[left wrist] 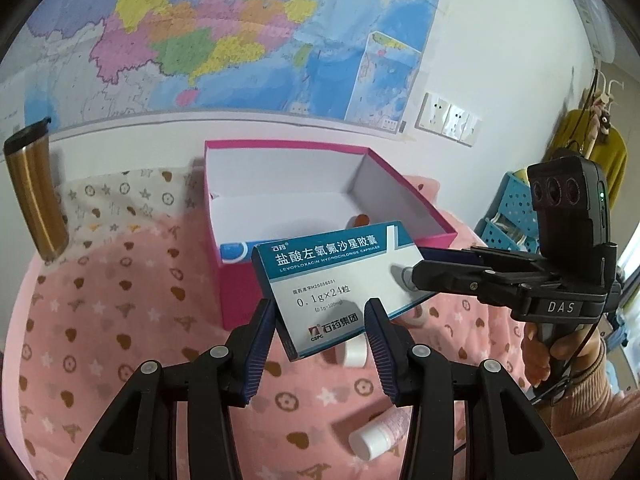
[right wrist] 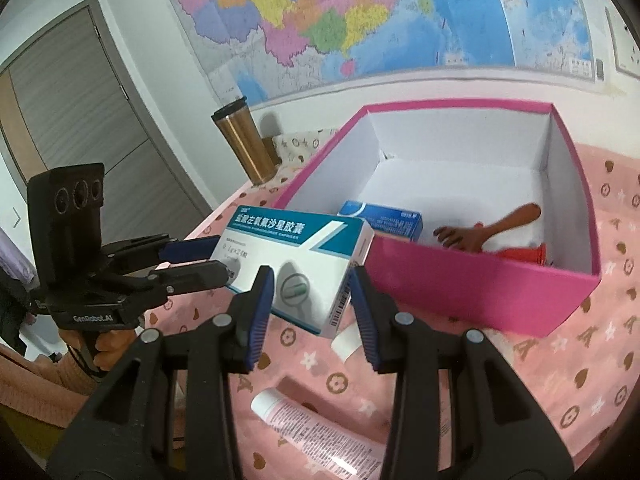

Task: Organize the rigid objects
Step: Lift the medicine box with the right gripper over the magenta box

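A pink cloth (right wrist: 560, 380) printed with hearts, stars and flowers covers the surface. At its far left corner stands a gold tumbler (right wrist: 244, 146) with a black lid, upright against the white wall. A large coloured map (right wrist: 360, 12) hangs on that wall above the far edge. White wall sockets (left wrist: 448, 118) sit right of the map. Farther right are blue perforated baskets (left wrist: 510, 208) and a hanging yellow garment (left wrist: 608, 152). A grey door (right wrist: 80, 120) stands at left.

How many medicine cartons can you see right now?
2. A teal-and-white carton held in the air by both grippers, and a blue carton lying inside the pink box. More may be hidden behind its near wall.
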